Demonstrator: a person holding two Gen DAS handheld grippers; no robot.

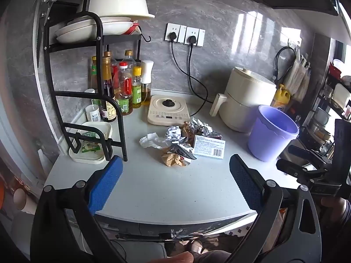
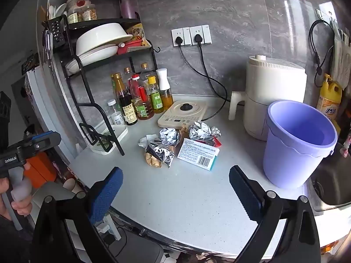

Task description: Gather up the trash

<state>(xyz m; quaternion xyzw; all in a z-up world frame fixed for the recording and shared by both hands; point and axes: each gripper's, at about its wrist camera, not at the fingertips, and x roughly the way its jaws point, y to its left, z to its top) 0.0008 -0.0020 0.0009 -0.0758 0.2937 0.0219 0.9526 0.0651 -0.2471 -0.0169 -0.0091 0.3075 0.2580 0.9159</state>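
Both the left gripper and right gripper had jaws wide and empty; loose foil wrappers could scatter short of the purple bucket.

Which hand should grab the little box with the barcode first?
Probably the right gripper: the box lies just ahead of its open fingers, and the purple bucket stands on that side. The left gripper faces the wrappers.

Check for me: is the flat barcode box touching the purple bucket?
Apart. The right wrist view shows bare countertop between the barcode box and the purple bucket.
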